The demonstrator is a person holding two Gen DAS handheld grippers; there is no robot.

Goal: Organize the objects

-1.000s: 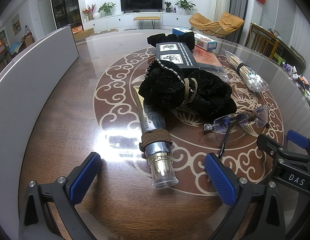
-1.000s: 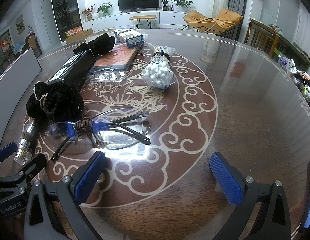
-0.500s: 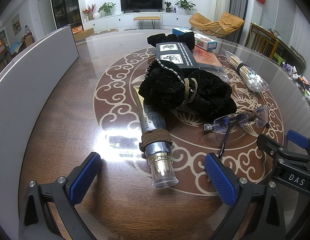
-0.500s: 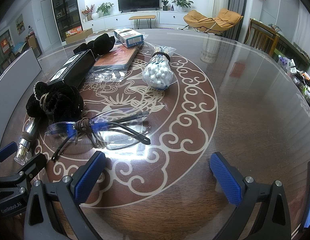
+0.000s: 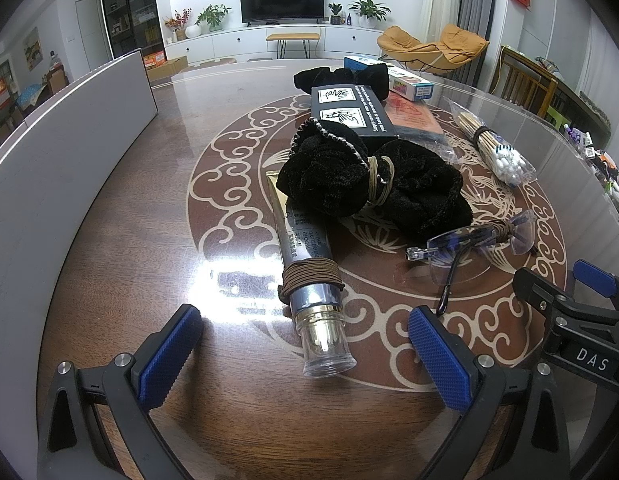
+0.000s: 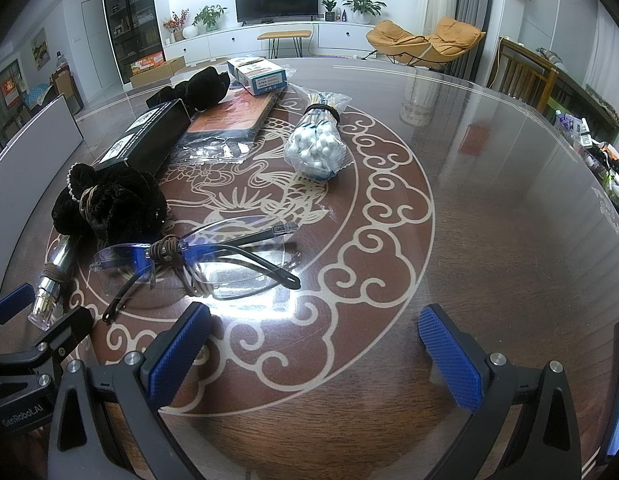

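A silver tube (image 5: pixel 307 256) with a clear cap and a brown band lies just ahead of my open left gripper (image 5: pixel 305 354); it also shows in the right wrist view (image 6: pixel 53 276). A black velvet pouch (image 5: pixel 365 178) tied with cord rests on the tube's far end and shows in the right wrist view (image 6: pixel 109 204). Clear glasses (image 6: pixel 197 258) wrapped with a brown band lie just ahead-left of my open, empty right gripper (image 6: pixel 313 354); they show in the left wrist view (image 5: pixel 473 242).
Farther back lie a black box (image 6: pixel 149 140), a red packet (image 6: pixel 235 114), a bag of cotton swabs (image 6: pixel 319 148), a small blue-white box (image 6: pixel 257 74) and another black pouch (image 6: pixel 201 86). A grey panel (image 5: pixel 57 152) stands along the table's left edge.
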